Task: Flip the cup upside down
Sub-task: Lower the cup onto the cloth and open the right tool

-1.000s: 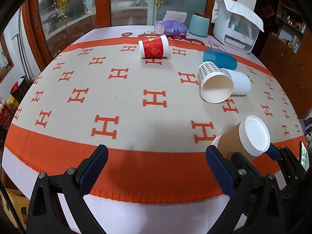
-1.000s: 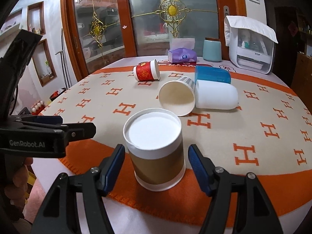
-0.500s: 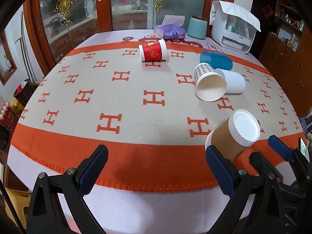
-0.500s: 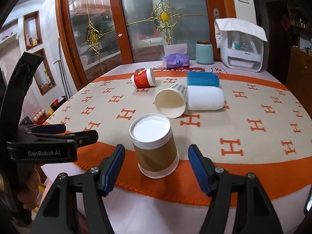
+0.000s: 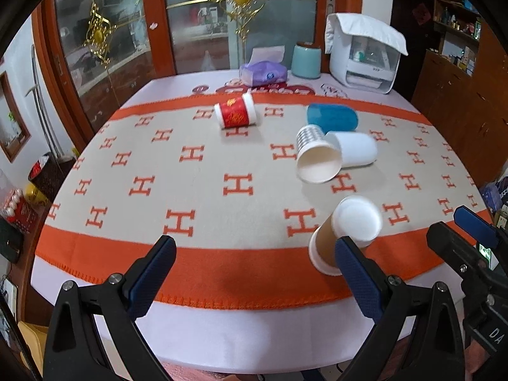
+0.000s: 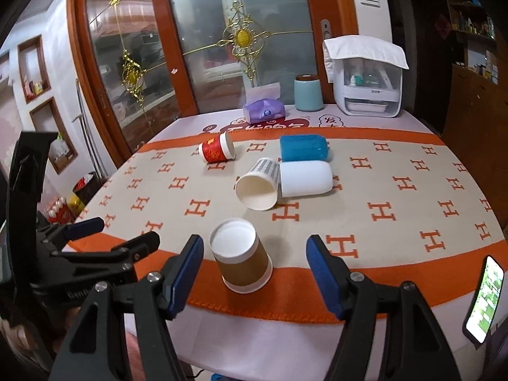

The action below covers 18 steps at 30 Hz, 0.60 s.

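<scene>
The brown cup (image 6: 241, 255) stands base-up just ahead of the right gripper (image 6: 254, 273), between its spread jaws, untouched. The left gripper (image 5: 254, 273), also spread, sits further off.

Both grippers: black frames, blue ribbed pads (image 6: 187, 270), silver screws (image 5: 115, 277); white lettering, perhaps "GenRobot", too blurred to read.

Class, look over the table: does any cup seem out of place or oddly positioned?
Yes. Four cups lie tipped on their sides: red, blue, white, checked. The brown cup stands upside down.
</scene>
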### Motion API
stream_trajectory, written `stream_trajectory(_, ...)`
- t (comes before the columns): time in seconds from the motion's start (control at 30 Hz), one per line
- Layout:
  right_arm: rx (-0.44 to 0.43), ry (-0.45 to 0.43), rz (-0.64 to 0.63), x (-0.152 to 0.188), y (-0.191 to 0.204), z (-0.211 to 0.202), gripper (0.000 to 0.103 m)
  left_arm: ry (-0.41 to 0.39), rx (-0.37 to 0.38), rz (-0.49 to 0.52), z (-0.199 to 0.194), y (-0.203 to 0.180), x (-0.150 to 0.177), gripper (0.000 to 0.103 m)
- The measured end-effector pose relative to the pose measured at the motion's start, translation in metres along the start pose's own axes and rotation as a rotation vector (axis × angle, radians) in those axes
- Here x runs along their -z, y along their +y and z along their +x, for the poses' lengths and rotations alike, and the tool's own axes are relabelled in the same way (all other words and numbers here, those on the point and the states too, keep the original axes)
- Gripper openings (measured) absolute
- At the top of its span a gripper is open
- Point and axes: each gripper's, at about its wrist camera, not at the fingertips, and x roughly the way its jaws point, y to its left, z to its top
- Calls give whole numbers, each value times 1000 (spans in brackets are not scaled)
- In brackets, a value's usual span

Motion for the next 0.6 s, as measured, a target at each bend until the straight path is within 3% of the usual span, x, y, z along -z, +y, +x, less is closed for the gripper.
stream_trajectory(0.43,38,-20,53,-29,-2,-20,67,-45,14,-1,-36,-14,-32,102)
stream_trajectory(0.6,30,-24,62,-32,-3,-20,67,-63,-18,3,-41,-18,-36,102)
